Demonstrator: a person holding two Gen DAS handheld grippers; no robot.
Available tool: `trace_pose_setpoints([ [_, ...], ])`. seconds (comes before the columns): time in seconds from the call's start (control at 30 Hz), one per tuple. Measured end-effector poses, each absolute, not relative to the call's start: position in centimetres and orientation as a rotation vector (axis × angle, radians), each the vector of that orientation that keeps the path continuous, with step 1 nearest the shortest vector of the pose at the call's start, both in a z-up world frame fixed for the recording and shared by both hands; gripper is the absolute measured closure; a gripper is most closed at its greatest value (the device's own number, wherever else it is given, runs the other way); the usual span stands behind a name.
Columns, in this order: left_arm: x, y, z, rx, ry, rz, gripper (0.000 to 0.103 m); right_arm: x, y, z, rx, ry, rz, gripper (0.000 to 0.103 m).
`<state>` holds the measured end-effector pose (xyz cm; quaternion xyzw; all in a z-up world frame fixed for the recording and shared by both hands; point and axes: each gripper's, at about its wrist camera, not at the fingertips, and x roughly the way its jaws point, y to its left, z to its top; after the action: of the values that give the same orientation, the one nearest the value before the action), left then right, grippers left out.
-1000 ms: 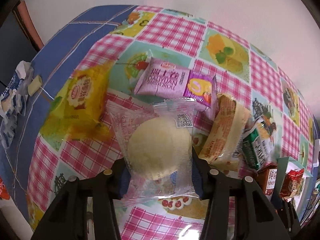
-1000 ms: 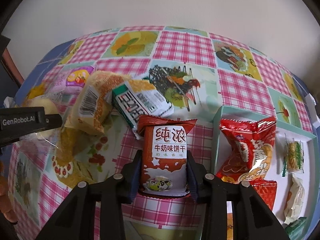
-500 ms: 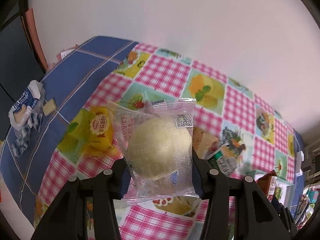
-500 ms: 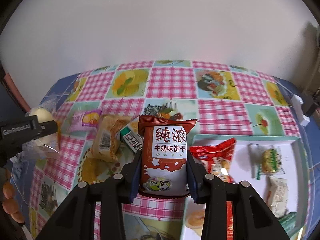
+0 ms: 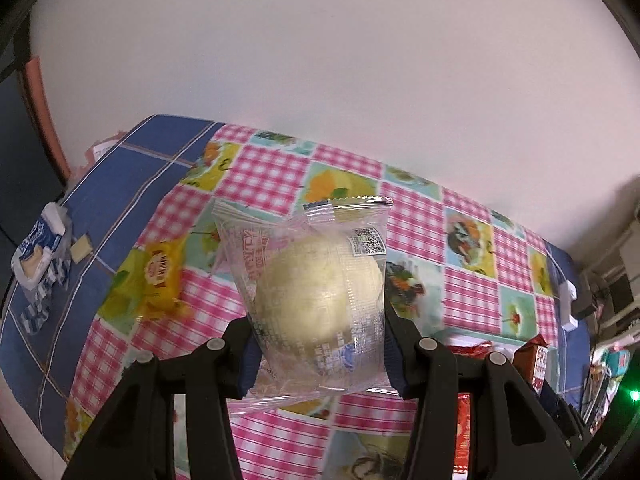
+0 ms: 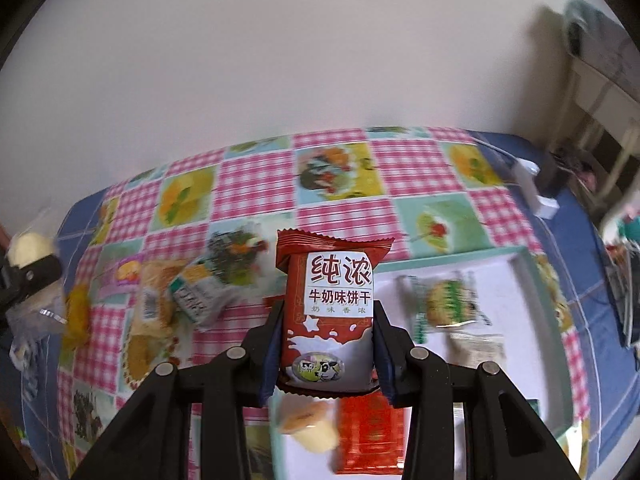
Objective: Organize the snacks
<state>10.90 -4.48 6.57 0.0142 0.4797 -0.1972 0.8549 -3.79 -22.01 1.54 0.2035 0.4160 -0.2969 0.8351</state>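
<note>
Two snacks are held aloft at once: a pale round bun in a clear wrapper is clamped between the pads of the left claw, and a red milk-biscuit packet, long axis upright, is pinched in the right claw. Both are carried clear of the bench, which is covered by a checked cloth. The white tray is seen directly below and to the right of the right claw, so that hand is judged the nearer. Wrapped sweets, a jelly cup and a red flat packet are already lodged there; loose packets are left on the cloth.
</note>
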Motion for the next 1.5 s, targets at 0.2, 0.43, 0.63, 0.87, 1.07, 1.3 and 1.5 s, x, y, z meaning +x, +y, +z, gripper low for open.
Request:
trace_pose_setpoints([
  [0.2, 8.1, -8.4, 7.0, 0.094, 0.995, -0.516, 0.051, -6.6, -25.8, 1.6, 0.502, 0.878, -0.730, 0.061],
  [0.43, 3.6, -13.8, 6.3, 0.212, 0.993, -0.647, 0.050, -10.7, -30.2, 1.0, 0.605, 0.881, -0.858, 0.061],
  [0.63, -0.8, -18.1, 4.6, 0.331, 1.016, -0.768, 0.050, -13.8, -32.2, 0.3, 0.672, 0.876, -0.946, 0.061],
  [0.87, -2.8, -20.4, 2.1, 0.384, 1.062, -0.805, 0.050, -14.9, -33.0, -0.9, 0.727, 0.883, -0.967, 0.061],
  [1.07, -3.0, -21.3, -0.1, 0.412, 1.084, -0.785, 0.050, -14.9, -33.5, -2.4, 0.758, 0.913, -0.961, 0.061],
  [1.3, -3.4, -22.2, -1.2, 0.437, 1.060, -0.787, 0.050, -15.0, -33.9, -3.6, 0.789, 0.941, -0.950, 0.061],
  [1.5, -3.8, -22.8, -1.4, 0.455, 1.044, -0.795, 0.050, -15.2, -34.1, -3.5, 0.797, 0.934, -0.953, 0.061],
])
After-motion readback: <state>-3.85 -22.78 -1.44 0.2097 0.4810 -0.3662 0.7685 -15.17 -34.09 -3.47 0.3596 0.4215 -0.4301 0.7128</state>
